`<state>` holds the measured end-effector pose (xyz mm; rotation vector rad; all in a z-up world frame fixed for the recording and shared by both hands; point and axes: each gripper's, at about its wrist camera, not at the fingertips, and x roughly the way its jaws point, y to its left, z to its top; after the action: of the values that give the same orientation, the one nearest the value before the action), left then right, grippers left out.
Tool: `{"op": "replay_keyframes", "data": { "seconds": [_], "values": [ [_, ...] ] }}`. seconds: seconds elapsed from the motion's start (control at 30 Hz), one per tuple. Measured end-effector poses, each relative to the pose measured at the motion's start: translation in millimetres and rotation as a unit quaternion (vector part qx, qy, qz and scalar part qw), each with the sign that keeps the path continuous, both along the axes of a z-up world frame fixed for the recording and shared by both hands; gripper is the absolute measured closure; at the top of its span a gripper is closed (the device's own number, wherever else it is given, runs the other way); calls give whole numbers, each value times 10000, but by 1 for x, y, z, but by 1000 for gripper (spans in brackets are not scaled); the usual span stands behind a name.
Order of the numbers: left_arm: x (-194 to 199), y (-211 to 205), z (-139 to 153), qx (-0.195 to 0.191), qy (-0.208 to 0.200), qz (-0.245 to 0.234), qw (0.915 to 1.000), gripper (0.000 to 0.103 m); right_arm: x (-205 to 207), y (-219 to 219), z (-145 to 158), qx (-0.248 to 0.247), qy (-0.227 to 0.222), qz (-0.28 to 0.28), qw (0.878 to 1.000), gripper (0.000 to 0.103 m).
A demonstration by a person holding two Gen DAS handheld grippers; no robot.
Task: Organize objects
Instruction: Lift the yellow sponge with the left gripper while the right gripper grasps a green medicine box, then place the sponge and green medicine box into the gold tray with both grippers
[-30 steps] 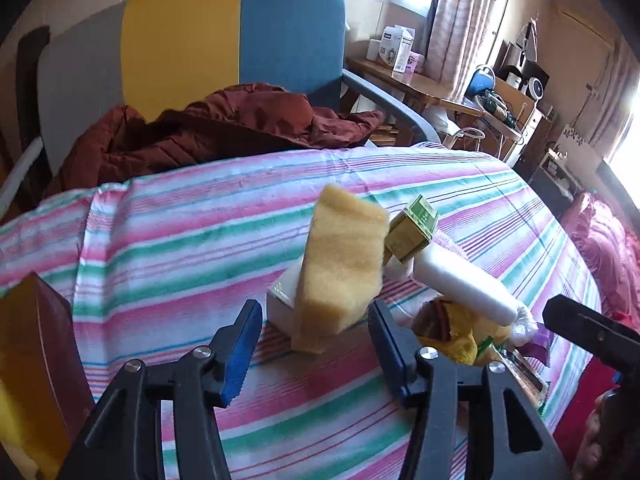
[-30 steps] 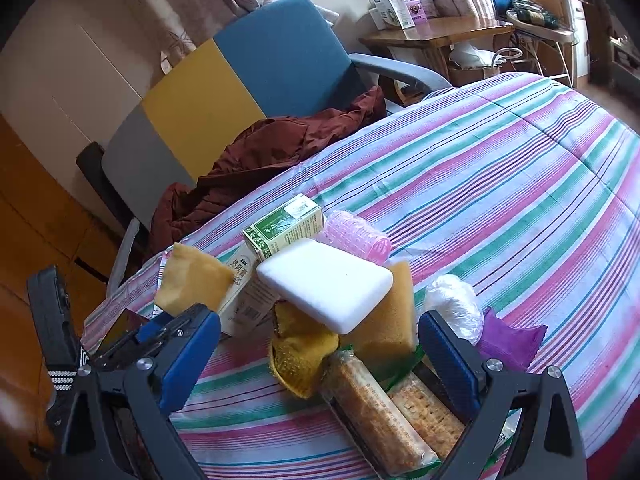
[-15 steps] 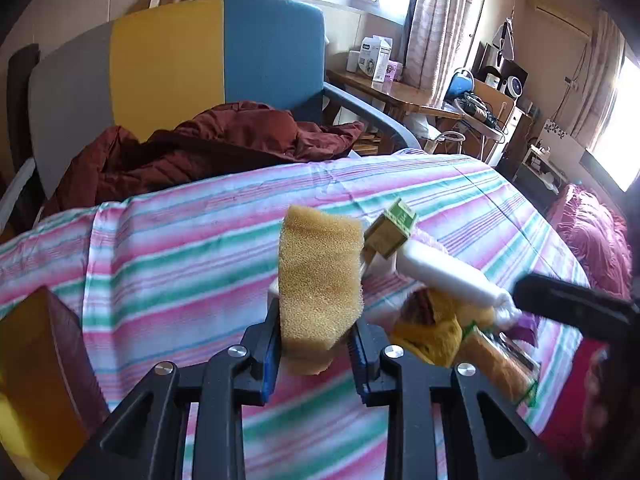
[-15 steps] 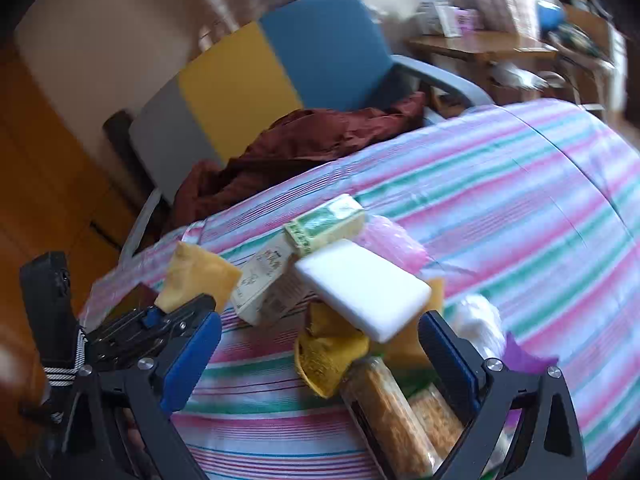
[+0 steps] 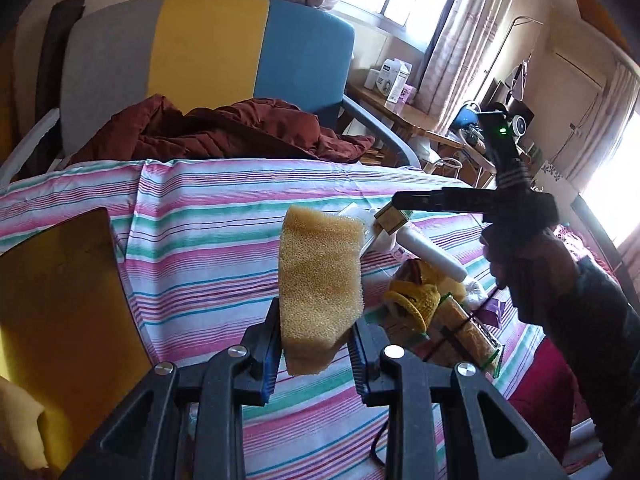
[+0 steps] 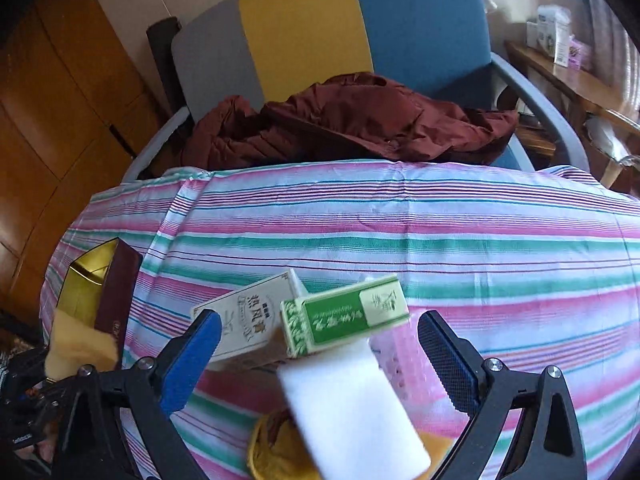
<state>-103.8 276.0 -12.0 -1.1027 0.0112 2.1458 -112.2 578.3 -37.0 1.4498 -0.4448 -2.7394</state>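
While clamped in left tongs (image 5: 314, 354), 1 sponge (image 5: 320, 280); right tongs (image 6: 318, 360) agape over 2 boxes (image 6: 344, 314).

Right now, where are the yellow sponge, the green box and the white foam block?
yellow sponge (image 5: 320, 276): left wrist view, middle of its porous front face.
green box (image 6: 340, 318): right wrist view, middle of its green printed side.
white foam block (image 6: 352, 408): right wrist view, centre of its top face.

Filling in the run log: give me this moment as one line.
left gripper: shut on yellow sponge, lifted | right gripper: open over green box | pile: on striped cloth
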Motion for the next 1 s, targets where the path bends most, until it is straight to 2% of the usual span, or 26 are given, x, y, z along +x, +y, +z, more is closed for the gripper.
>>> {"op": "replay_keyframes", "data": {
  "seconds": [0.1,0.17,0.2,0.23,0.43,0.63,0.8,1.0],
  "values": [
    [-1,-3,0,27,-62,32,10000,74,-12,1,-9,-62,-125,148,9998,3],
    [-1,-5,-2,54,-140,49,9999,74,-18,1,-15,-99,-203,217,9995,7],
    [0,-6,-3,57,-174,68,9998,74,-20,1,-17,-104,-215,211,9995,23],
    [0,-7,-4,57,-193,81,9998,74,-20,1,-18,-144,-227,215,9994,25],
    [7,-12,-8,56,-284,105,9995,74,-2,-18,-10,-32,-87,342,9994,25],
    [19,-27,-3,98,-241,194,9995,74,32,-40,24,-161,410,281,9986,25],
    [32,-47,2,106,-181,323,9993,74,52,-82,41,-278,609,484,9966,25],
    [44,-84,12,133,-36,652,9978,74,57,-144,53,-512,779,877,9918,25]
  ]
}}
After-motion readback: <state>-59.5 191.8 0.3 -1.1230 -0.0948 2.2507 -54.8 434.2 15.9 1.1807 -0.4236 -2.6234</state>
